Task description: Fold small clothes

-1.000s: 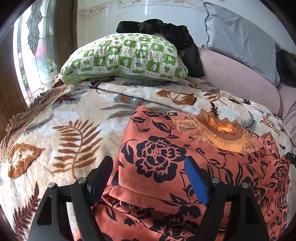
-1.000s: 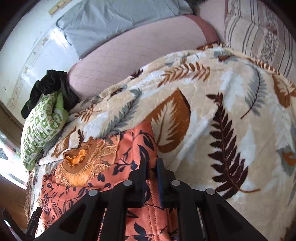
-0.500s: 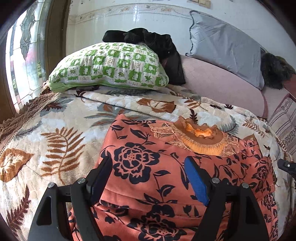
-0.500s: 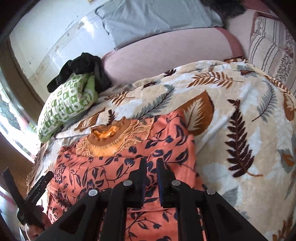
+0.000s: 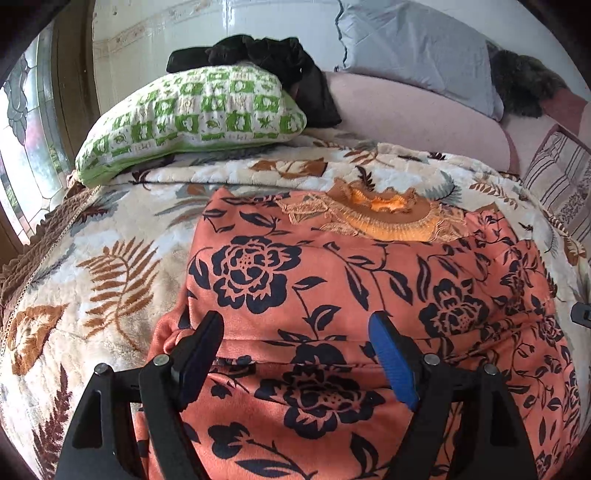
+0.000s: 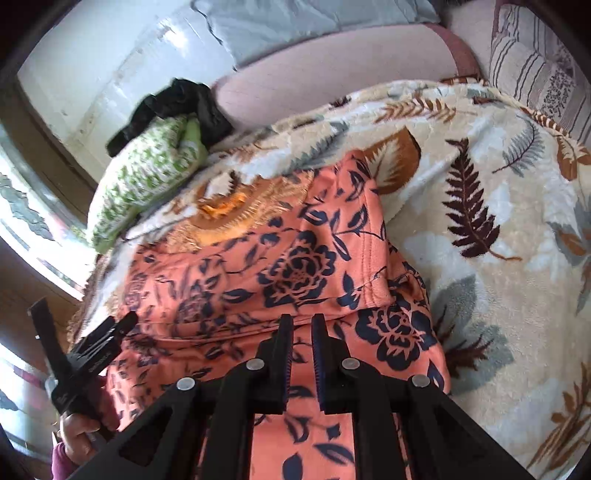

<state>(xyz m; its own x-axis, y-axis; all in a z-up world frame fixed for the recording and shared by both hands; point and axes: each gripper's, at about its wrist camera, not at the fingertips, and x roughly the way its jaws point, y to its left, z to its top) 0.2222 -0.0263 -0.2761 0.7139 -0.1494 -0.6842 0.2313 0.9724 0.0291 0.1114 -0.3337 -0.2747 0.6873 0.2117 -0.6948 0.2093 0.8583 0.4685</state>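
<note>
Left tongs point(image 5: 295, 338) spread wide over the orange floral garment point(image 5: 332, 295) lying on the bed's leaf-print blanket point(image 5: 110, 258), gripping nothing; right tongs point(image 6: 302, 328) nearly clenched, narrow gap, cloth pinch unclear.

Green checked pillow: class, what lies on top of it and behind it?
A crumpled black garment lies on the green checked pillow, draping down its far side. Behind both is a white wall. How far the garment extends behind the pillow is hidden.
</note>
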